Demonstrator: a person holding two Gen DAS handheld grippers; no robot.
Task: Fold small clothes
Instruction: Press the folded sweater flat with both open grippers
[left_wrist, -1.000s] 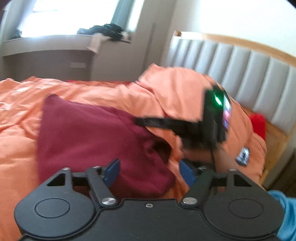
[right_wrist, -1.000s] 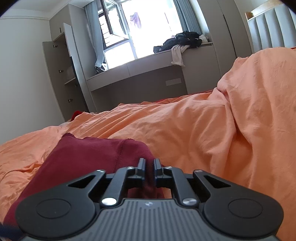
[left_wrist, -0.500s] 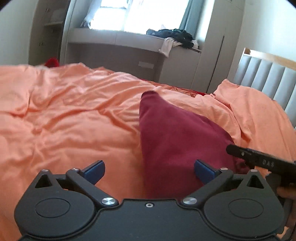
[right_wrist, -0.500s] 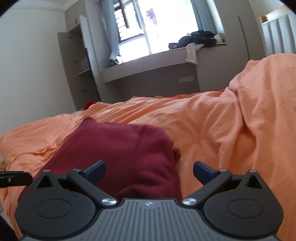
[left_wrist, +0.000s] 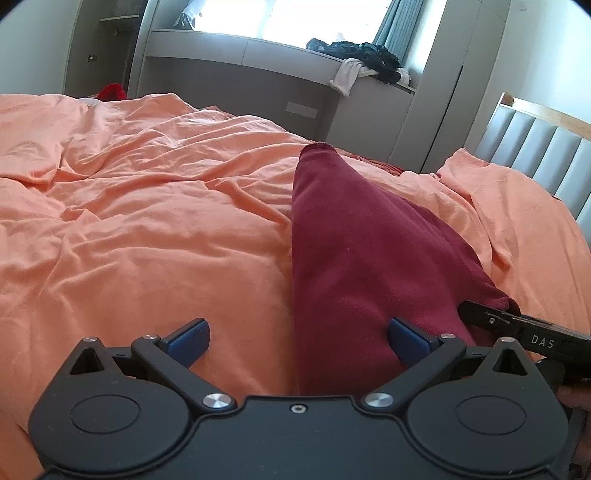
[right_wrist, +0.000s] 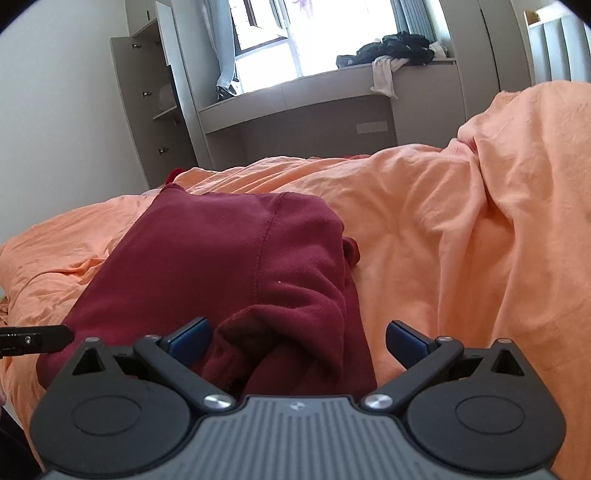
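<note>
A dark red garment (left_wrist: 354, 258) lies folded on the orange bedsheet (left_wrist: 147, 221); it also shows in the right wrist view (right_wrist: 229, 266), with a rumpled fold near the camera. My left gripper (left_wrist: 297, 338) is open and empty, its jaws astride the garment's near left edge. My right gripper (right_wrist: 298, 338) is open and empty over the garment's near right corner. Each gripper's finger tip shows at the edge of the other's view: the right gripper in the left wrist view (left_wrist: 517, 328), the left gripper in the right wrist view (right_wrist: 33, 338).
A grey padded headboard (left_wrist: 546, 155) stands on the right. A raised hump of orange bedding (right_wrist: 517, 184) lies right of the garment. A grey window ledge (right_wrist: 314, 92) with a heap of dark clothes (right_wrist: 399, 48) runs behind the bed. A cabinet (right_wrist: 147, 110) stands at far left.
My right gripper let go of the garment's edge and opened wide. My left gripper swung left, from facing the headboard to facing the window, and opened wider. The garment has settled flat.
</note>
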